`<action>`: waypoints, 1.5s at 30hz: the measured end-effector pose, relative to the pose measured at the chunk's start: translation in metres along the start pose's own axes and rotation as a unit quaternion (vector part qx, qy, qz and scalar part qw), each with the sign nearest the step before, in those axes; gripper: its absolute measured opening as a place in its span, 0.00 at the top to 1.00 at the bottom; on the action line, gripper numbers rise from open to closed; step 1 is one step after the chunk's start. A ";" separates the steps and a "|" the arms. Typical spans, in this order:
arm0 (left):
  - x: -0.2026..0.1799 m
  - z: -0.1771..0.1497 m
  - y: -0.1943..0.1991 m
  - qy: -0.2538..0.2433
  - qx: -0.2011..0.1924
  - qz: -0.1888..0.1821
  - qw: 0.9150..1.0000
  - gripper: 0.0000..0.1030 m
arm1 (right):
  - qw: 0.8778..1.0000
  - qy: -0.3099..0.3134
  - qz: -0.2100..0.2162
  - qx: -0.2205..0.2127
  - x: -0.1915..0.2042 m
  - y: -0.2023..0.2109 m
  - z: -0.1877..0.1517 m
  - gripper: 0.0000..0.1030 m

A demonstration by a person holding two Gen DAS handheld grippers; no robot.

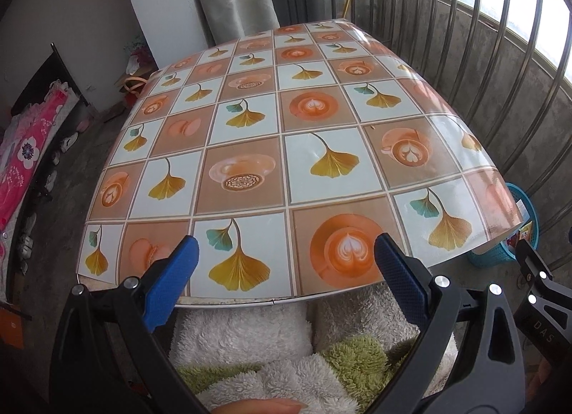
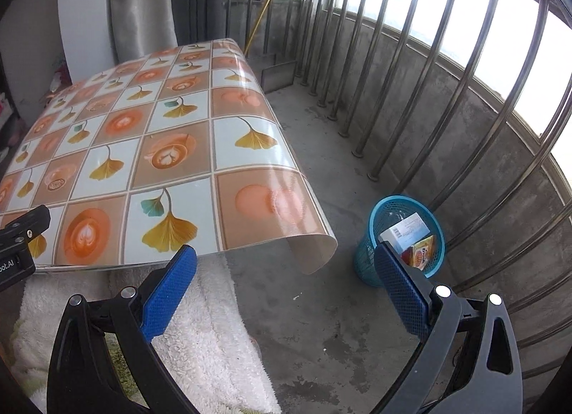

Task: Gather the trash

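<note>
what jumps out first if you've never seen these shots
The glossy tablecloth printed with ginkgo leaves and latte cups fills the left wrist view, its top bare. On the concrete floor beside the table's corner stands a blue mesh bin holding a white box and an orange packet.

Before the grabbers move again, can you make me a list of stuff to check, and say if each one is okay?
1. Left gripper open and holding nothing: ok.
2. Right gripper open and holding nothing: ok.
3. Blue basket upright on the floor: ok.
4. Trash in the basket, a white box and an orange packet: ok.
5. Tablecloth free of trash: ok.
6. Trash hidden under the table: cannot tell.
</note>
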State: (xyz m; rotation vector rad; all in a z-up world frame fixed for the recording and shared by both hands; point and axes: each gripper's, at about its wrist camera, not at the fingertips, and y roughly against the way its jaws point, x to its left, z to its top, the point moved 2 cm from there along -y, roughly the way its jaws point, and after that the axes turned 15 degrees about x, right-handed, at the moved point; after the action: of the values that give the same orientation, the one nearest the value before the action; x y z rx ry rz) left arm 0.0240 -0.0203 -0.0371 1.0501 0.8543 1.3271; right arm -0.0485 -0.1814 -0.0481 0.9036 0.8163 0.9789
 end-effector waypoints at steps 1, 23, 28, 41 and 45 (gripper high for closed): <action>-0.001 0.000 0.000 -0.001 0.000 0.000 1.000 0.09 | 1.000 -0.002 0.000 0.001 -0.001 0.000 0.000 0.06; -0.011 0.004 0.005 -0.012 -0.003 -0.008 1.000 0.09 | 1.000 -0.019 -0.009 0.000 -0.009 -0.001 -0.001 0.06; -0.013 0.003 0.007 -0.013 -0.005 -0.012 1.000 0.08 | 1.000 -0.021 -0.009 -0.001 -0.010 0.001 -0.001 0.06; -0.020 0.002 0.008 -0.027 -0.002 -0.030 0.999 0.08 | 1.000 -0.030 -0.008 0.001 -0.012 0.001 -0.004 0.06; -0.020 0.002 0.009 -0.026 -0.003 -0.030 0.999 0.08 | 0.999 -0.031 -0.009 0.000 -0.013 0.002 -0.004 0.06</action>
State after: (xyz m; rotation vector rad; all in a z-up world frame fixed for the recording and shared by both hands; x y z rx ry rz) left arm 0.0211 -0.0404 -0.0300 1.0425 0.8361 1.2455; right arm -0.0567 -0.1915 -0.0462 0.9208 0.7707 0.9320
